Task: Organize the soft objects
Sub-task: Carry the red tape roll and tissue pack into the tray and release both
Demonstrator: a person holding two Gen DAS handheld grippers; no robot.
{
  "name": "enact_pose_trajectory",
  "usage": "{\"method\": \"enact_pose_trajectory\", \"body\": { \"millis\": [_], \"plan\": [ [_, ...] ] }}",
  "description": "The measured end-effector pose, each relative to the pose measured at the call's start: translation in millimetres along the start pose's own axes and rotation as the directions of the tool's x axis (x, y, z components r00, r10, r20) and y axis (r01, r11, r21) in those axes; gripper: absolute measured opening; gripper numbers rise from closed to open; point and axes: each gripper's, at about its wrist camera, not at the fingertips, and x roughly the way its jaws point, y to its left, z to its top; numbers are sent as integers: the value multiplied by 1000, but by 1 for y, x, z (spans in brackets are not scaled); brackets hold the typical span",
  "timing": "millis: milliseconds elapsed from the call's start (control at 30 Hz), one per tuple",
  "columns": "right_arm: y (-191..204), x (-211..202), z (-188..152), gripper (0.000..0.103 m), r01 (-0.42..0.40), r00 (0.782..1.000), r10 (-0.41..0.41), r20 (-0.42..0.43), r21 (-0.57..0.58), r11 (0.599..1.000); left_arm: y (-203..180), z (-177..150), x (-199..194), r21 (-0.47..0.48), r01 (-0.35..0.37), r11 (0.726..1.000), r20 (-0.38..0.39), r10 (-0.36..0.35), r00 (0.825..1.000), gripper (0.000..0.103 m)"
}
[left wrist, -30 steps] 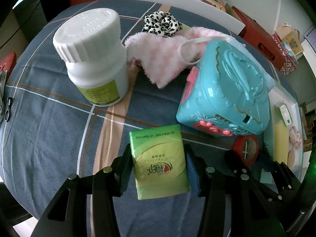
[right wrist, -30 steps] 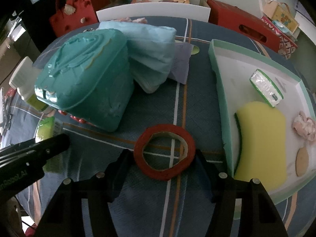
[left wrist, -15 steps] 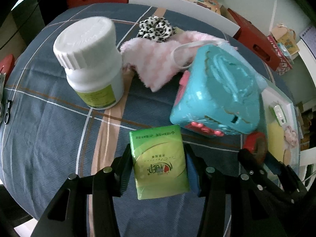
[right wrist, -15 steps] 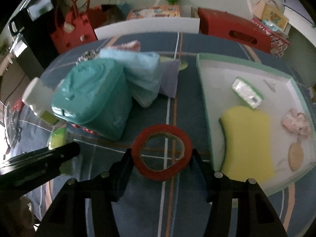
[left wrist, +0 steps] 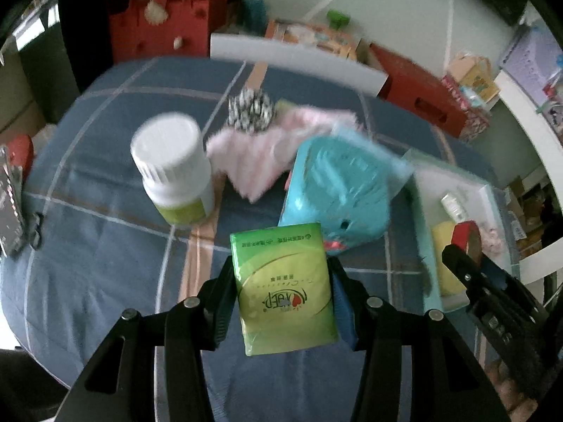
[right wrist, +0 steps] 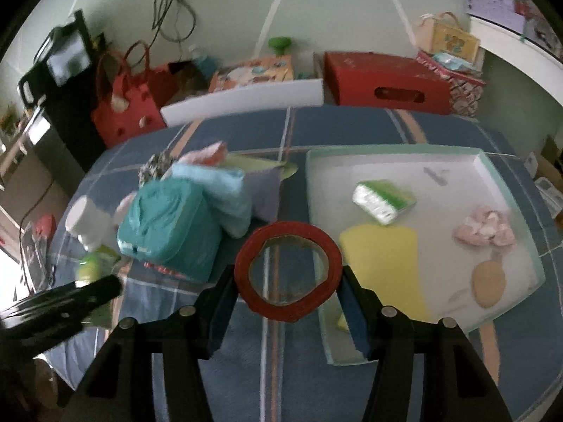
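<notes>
The left gripper (left wrist: 281, 293) clamps a green tissue pack (left wrist: 283, 288), and the right gripper (right wrist: 288, 281) grips a red tape ring (right wrist: 288, 270) by its edges. Both are off the counter (right wrist: 211, 362). The ring could pop free, and the tray (right wrist: 506, 183) sits just right of it.

This is somebody's home, a lived-in room: a round counter under a blue plaid cloth (right wrist: 352, 126), red felt tote bags (right wrist: 126, 105) slumped against the pale green wall, a red cardboard box (right wrist: 383, 81), a colourful toy carton (right wrist: 253, 72), cables dangling, gift bags (right wrist: 450, 40) stacked on a white shelf.
</notes>
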Motion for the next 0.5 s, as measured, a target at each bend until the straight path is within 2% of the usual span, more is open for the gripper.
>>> {"method": "enact_pose_trajectory", "body": {
  "millis": [167,400,500],
  "plan": [
    [-26,-7,8,60,53,998,-54,13,50,997,-14,10,-24,53,-17,998,61,13,998,51],
    [-66,-18,28,60,131,991,-133,5,124,984,-67,32,-24,163,21,986,61,-31,998,51],
    [-77,-18,40,60,140,990,-140,-4,143,980,-93,42,-22,224,17,974,67,-33,997,51]
  ]
}}
